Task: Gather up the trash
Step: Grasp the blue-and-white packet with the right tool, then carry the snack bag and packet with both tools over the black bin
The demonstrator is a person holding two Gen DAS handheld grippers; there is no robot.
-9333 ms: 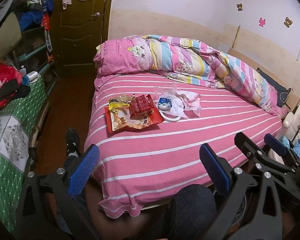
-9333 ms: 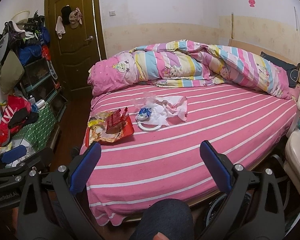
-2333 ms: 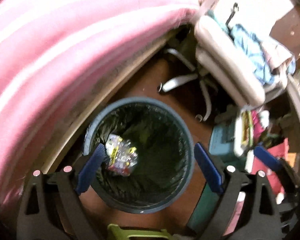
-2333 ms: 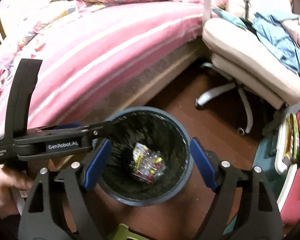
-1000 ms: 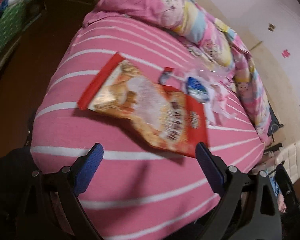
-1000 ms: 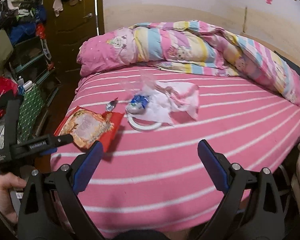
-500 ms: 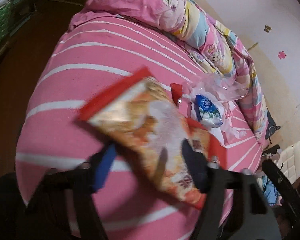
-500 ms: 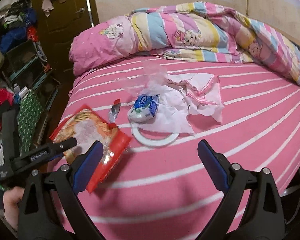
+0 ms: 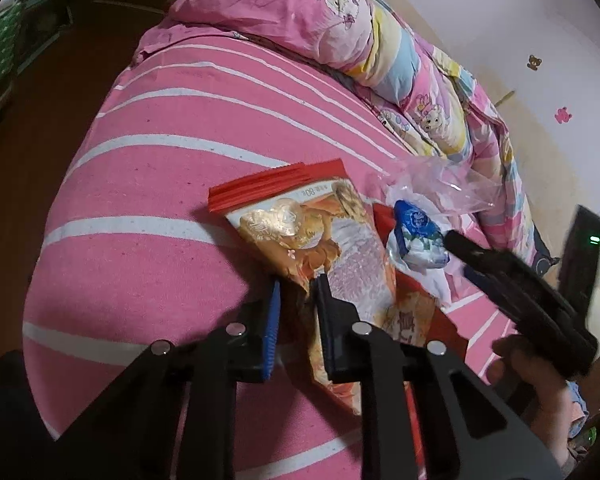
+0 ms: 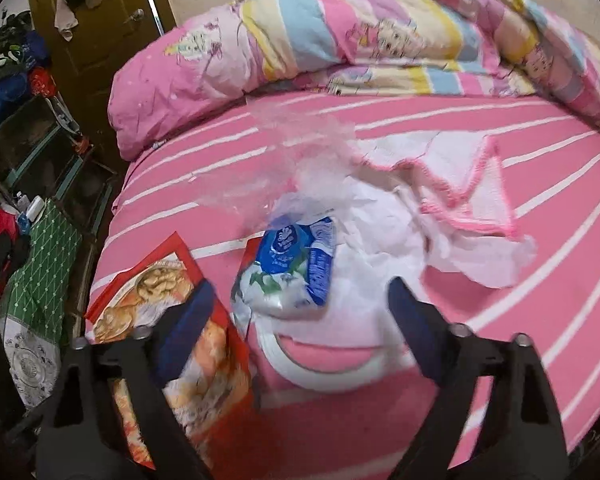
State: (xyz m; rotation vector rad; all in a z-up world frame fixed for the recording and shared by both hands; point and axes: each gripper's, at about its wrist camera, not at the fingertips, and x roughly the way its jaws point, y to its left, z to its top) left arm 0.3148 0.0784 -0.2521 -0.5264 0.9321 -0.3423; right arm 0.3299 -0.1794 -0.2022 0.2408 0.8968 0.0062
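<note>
Trash lies on the bed (image 10: 540,280): a red snack bag (image 9: 332,240), a blue-and-white wrapper (image 10: 296,268), clear plastic (image 10: 296,160), white paper (image 10: 376,248) and a white ring (image 10: 320,376). The left gripper (image 9: 296,296) has its jaws closing to a narrow gap on the near edge of the snack bag, which sits pinched between the blue pads. The right gripper (image 10: 300,316), jaws wide and closing, straddles the wrapper and ring without touching either. A pink-edged cloth (image 10: 468,184) lies just beyond the paper.
</note>
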